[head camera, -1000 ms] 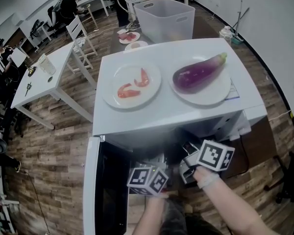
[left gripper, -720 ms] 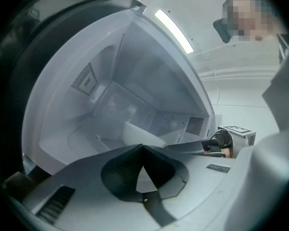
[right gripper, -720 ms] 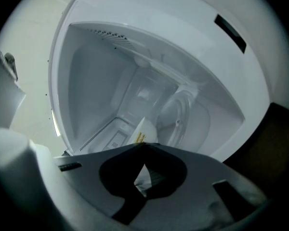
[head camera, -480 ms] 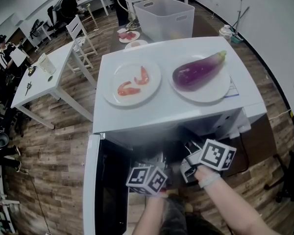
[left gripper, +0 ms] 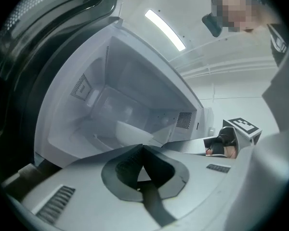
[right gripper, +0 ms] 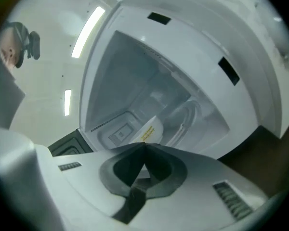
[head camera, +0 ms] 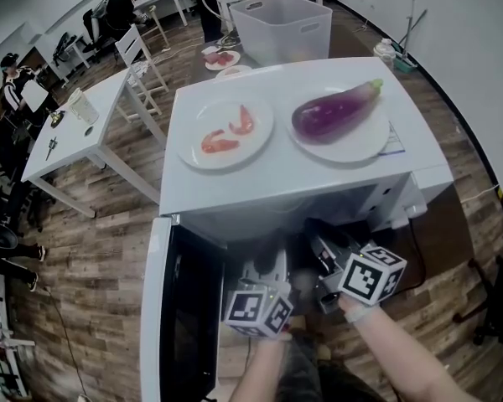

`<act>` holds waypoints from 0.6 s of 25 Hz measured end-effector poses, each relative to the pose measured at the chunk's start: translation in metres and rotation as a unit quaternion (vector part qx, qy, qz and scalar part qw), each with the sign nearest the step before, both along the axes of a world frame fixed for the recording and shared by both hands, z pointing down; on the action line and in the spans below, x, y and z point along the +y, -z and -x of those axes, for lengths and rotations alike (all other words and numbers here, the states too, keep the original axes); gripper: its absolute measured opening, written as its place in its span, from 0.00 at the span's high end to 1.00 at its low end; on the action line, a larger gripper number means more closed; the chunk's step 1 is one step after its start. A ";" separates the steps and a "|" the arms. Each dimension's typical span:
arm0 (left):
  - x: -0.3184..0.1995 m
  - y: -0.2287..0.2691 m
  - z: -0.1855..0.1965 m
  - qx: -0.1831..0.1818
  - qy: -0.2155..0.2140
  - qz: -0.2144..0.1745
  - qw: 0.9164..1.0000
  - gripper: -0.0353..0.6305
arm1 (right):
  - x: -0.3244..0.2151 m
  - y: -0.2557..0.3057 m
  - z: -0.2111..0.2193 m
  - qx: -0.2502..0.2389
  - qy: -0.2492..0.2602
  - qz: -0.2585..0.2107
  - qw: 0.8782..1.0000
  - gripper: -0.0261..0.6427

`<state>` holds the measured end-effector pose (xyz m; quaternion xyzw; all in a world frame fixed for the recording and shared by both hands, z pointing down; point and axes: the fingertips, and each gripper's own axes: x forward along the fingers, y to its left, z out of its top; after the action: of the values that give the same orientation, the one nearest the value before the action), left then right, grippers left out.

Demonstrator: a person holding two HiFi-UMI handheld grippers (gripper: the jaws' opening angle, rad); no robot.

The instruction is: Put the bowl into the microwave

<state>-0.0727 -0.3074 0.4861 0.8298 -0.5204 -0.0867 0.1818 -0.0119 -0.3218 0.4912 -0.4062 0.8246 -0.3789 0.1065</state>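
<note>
Jaws of left gripper [left gripper: 143, 147] and right gripper [right gripper: 144, 145] closed on nothing before the open microwave [head camera: 281, 178], bowl [left gripper: 130, 131] inside

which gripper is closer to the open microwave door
Left. The left gripper is just to the right of the open microwave door, close beside it. The right gripper is farther right, with the left gripper between it and the door.

A purple eggplant [head camera: 334, 111] lies on a white plate [head camera: 366, 146]. Just left of that plate, a second plate [head camera: 193, 153] carries red shrimp [head camera: 220, 145]. Beyond the eggplant's plate stands a pale plastic bin [head camera: 285, 28]. Far to its left, a white surface [head camera: 84, 136] and a chair [head camera: 138, 53] stand on the wooden floor [head camera: 92, 249].
</note>
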 end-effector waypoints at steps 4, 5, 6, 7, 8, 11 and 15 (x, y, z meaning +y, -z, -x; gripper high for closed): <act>0.011 0.003 -0.005 -0.005 -0.002 -0.006 1.000 0.95 | 0.011 -0.002 -0.003 0.001 0.001 -0.012 1.000 0.96; 0.014 0.004 -0.007 -0.006 -0.003 -0.007 1.000 0.95 | 0.014 -0.003 -0.004 -0.002 0.002 -0.010 1.000 0.96; 0.017 0.005 -0.008 -0.006 -0.004 -0.008 1.000 0.95 | 0.018 -0.005 -0.004 -0.002 0.006 -0.007 1.000 0.96; 0.020 0.005 -0.010 -0.007 -0.006 -0.009 1.000 0.95 | 0.022 -0.006 -0.003 0.000 0.014 -0.004 1.000 0.96; 0.023 0.005 -0.011 -0.008 -0.007 -0.010 1.000 0.95 | 0.026 -0.006 -0.002 0.005 0.023 -0.002 1.000 0.96; 0.032 0.002 -0.013 -0.007 -0.009 -0.008 1.000 0.95 | 0.037 -0.004 0.001 0.024 0.043 -0.009 0.999 0.96; 0.045 0.009 -0.016 -0.005 -0.007 -0.007 1.000 0.95 | 0.049 0.001 -0.002 0.050 0.049 -0.024 0.997 0.96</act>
<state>-0.0567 -0.2623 0.4772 0.8352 -0.5146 -0.0849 0.1743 -0.0103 -0.2732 0.4903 -0.3808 0.8570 -0.3428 0.0559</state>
